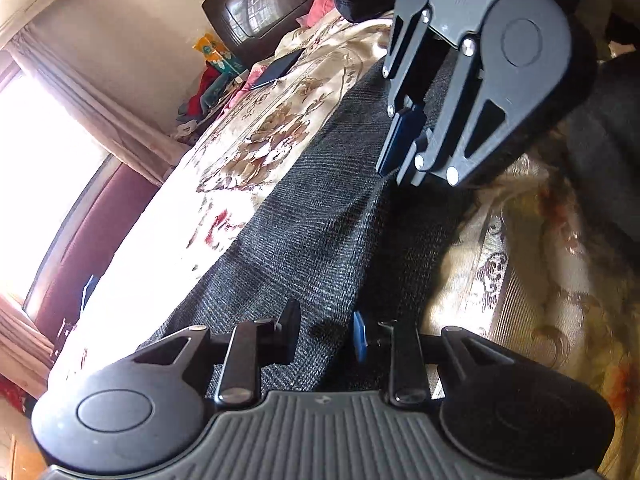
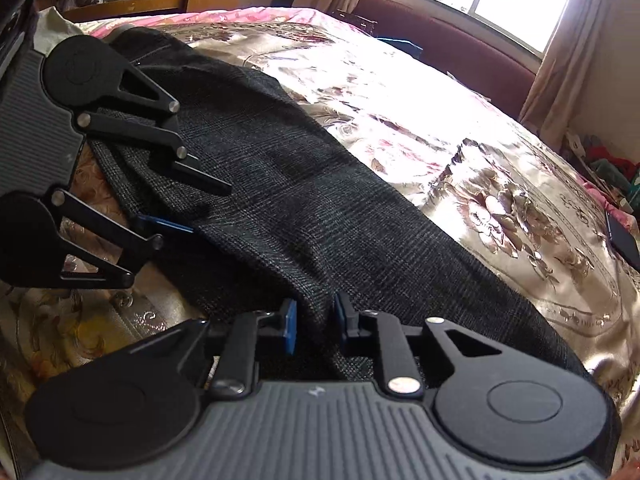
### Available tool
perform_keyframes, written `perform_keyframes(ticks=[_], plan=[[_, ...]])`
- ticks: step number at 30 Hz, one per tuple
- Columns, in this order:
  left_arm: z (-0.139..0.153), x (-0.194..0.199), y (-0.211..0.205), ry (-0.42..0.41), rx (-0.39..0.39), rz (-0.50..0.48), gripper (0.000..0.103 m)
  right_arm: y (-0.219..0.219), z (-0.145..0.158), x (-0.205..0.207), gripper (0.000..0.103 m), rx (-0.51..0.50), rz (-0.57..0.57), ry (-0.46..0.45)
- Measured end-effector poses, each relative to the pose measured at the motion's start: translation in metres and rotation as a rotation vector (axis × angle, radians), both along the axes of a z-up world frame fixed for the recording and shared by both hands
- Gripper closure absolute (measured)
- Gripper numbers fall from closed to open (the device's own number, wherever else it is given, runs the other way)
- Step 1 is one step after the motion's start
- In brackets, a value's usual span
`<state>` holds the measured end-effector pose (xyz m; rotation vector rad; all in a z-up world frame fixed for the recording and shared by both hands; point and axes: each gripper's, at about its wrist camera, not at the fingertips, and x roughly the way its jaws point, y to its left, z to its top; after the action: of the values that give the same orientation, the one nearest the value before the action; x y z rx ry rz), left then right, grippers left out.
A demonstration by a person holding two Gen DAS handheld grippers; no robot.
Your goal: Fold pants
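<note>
Dark grey woven pants (image 1: 304, 216) on floral satin bedspread (image 1: 256, 128), phone (image 1: 280, 67) near headboard (image 1: 256, 4), left hand-held gripper (image 1: 326, 334) parted around fabric edge, right hand-held gripper (image 2: 314, 322) narrowly pinching a fold, waistband hidden.

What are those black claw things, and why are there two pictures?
They are grabbers with two fingers each. A person holds one in each hand. Each grabber carries a camera, so there is one picture from each. One looks along the left gripper, the other along the right gripper. Dark grey pants lie on a flowery bedspread. The right gripper pinches a ridge of the pants. The left gripper's fingers sit open, one on each side of the cloth's edge. A phone lies farther off.
</note>
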<state>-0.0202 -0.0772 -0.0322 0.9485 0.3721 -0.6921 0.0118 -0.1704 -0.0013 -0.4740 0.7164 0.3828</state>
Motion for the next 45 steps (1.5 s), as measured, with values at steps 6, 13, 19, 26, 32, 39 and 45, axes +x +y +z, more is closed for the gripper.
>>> perform_keyframes(ticks=[6,13,19,26,32,39,45], plan=[[-0.007,-0.014,0.004,-0.066,0.045,-0.031,0.061,0.008,-0.001,-0.005,0.078,-0.025,0.036,-0.030],[0.005,0.015,-0.011,0.047,-0.022,0.058,0.079,0.014,0.001,0.004,0.098,-0.038,-0.030,-0.021],[0.036,-0.010,0.009,0.041,-0.038,0.033,0.083,0.011,0.038,-0.019,0.099,0.042,-0.017,-0.037],[-0.006,-0.027,0.006,0.053,0.064,0.028,0.084,0.031,-0.008,-0.017,0.098,-0.086,0.036,0.094],[0.016,-0.036,0.033,0.033,0.030,0.045,0.063,0.026,0.015,-0.019,0.082,-0.054,0.047,0.084],[0.025,-0.023,0.073,0.033,0.040,0.136,0.063,-0.018,0.035,-0.001,0.079,0.189,-0.144,0.128],[0.015,-0.018,0.086,0.166,0.181,0.100,0.060,-0.071,0.042,-0.003,0.071,0.280,-0.272,0.213]])
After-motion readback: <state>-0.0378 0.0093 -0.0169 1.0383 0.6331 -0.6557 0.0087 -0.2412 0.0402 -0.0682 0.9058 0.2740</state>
